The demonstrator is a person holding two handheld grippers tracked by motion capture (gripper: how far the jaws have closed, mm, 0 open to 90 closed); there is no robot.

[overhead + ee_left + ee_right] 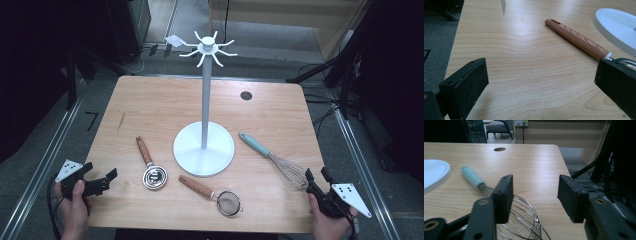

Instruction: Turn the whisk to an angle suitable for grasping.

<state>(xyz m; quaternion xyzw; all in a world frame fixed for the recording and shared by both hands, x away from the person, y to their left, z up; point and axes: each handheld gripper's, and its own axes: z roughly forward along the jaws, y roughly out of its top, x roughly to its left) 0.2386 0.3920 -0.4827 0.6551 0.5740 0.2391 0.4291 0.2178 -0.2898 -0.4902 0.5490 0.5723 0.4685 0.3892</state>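
the left gripper [102, 181] rests near the table [529, 75] edge with its jaws spread wide and nothing held; only bare wood lies between them. a wooden-handled scoop [579, 40] lies ahead, its metal end just behind the right-hand jaw, apart from it. the right gripper [535, 195] stands about half open, holding nothing. the whisk [521, 212] lies under and beside its left-hand jaw, wires reaching partly into the gap, blue handle pointing away ahead.

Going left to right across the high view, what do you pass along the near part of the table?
left gripper → wood-handled ladle → wood-handled strainer → whisk → right gripper
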